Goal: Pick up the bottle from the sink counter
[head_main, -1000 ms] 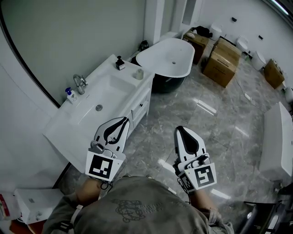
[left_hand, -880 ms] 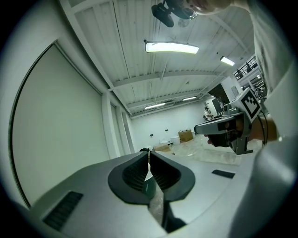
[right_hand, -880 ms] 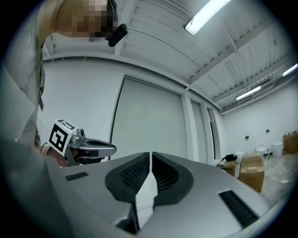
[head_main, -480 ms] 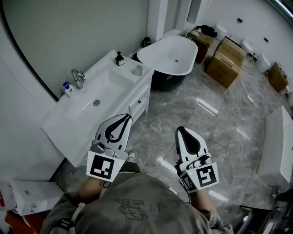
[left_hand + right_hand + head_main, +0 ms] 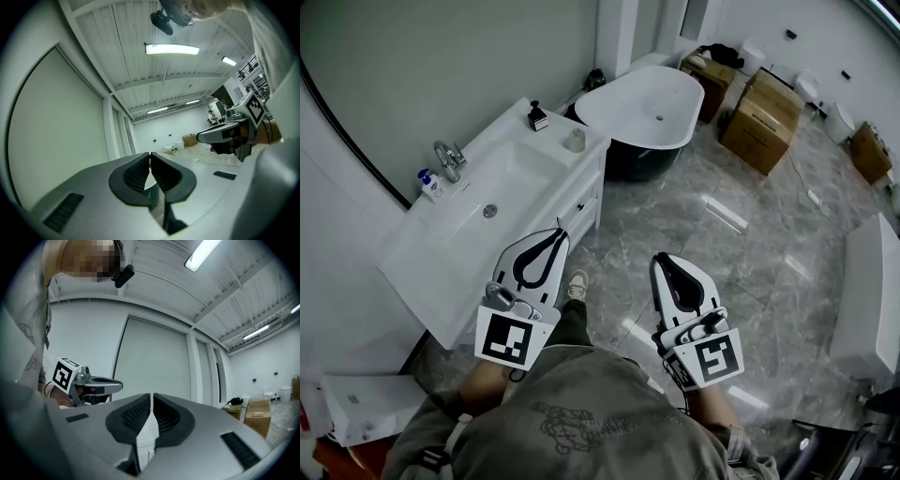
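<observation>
In the head view the white sink counter (image 5: 412, 272) runs along the left wall. A small white bottle with a blue top (image 5: 427, 184) stands beside the tap (image 5: 446, 156). At the counter's far end stands a dark-capped bottle (image 5: 536, 116), with a small cup (image 5: 574, 140) near it. My left gripper (image 5: 557, 232) hovers shut and holding nothing over the floor just off the counter's front edge, well short of both bottles. My right gripper (image 5: 660, 261) is shut and holding nothing over the marble floor. Each gripper view shows jaws pressed together, left gripper (image 5: 150, 154) and right gripper (image 5: 152, 396), aimed at wall and ceiling.
A white bathtub (image 5: 642, 105) stands beyond the counter's far end. Cardboard boxes (image 5: 767, 111) sit further back on the floor. A white fixture (image 5: 867, 300) lies at the right edge. A person's shoe (image 5: 576, 284) shows between the grippers.
The counter has slid left and nearer in the head view, and a shoe has come into sight between the grippers. Both grippers stay shut and keep their places in the frame.
</observation>
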{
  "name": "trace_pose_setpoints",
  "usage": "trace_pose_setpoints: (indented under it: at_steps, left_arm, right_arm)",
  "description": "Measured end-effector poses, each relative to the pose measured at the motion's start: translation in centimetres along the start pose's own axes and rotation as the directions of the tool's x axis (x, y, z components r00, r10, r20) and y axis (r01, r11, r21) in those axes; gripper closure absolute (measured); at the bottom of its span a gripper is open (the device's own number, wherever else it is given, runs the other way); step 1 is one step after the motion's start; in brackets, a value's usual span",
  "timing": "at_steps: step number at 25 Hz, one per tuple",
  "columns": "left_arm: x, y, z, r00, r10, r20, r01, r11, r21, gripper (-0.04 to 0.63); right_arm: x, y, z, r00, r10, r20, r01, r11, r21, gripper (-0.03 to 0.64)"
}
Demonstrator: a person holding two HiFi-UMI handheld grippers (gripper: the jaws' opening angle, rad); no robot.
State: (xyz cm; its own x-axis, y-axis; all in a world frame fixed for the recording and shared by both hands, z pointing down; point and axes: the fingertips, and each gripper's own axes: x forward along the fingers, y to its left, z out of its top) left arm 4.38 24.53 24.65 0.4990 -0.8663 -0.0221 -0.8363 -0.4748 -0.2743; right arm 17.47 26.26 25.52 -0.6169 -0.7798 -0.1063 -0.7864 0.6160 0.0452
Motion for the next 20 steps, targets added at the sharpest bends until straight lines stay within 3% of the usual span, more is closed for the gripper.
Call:
trace_pose_setpoints:
  at_steps: [10, 20]
  left_arm:
    - [4.1, 3.4, -3.0, 1.0, -0.003, -0.028, 0.002, 1.0, -0.016, 0.571]
    - [10.3, 8.8, -5.6, 0.998, -0.021, -0.056, 0.019, 0.999, -0.035, 0.571]
  right_arm:
    - [4.7, -2.9, -2.6, 0.999, -0.002, -0.041, 0.001, 1.0, -0.004, 0.578]
    - [13.2, -5.6, -3.7, 0.996, 0.017, -0.092, -0.017, 1.0, 0.011, 0.578]
